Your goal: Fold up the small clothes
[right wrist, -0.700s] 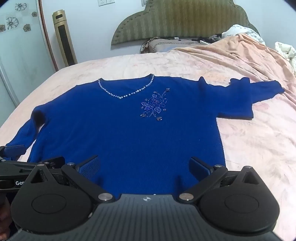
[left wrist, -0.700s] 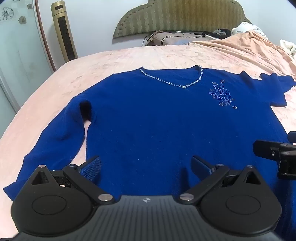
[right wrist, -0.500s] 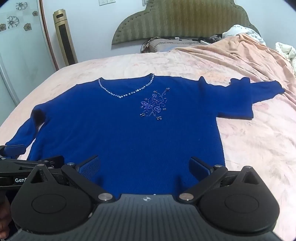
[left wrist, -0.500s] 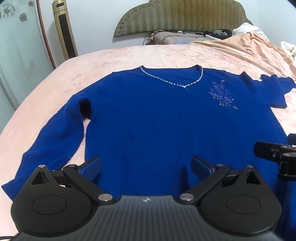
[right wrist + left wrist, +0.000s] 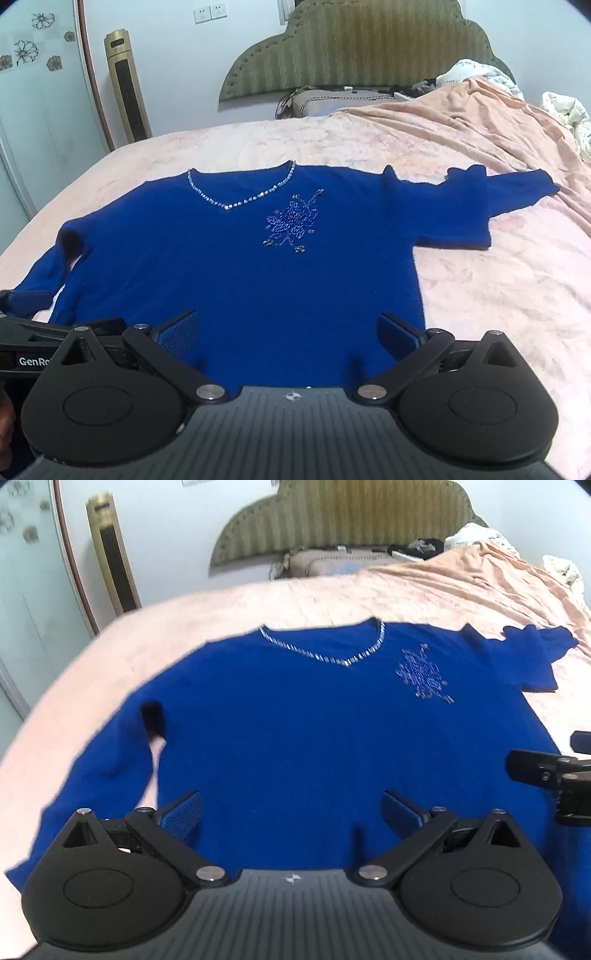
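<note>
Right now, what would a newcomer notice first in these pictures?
First, the blue sweater spread flat, face up, on the pink bed, with a beaded neckline and a beaded flower on the chest. Then the left gripper and right gripper, both open, near its hem.

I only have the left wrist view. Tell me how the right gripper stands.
Observer: The right gripper is open, low over the sweater near its hem, holding nothing.
Operator: Give me the sweater's right side edge.
Observer: It runs down to just beside that gripper's right-hand finger.
Operator: Report what lies beyond that edge.
Observer: Only the pink blanket, wrinkled, with no cloth on it there.
</note>
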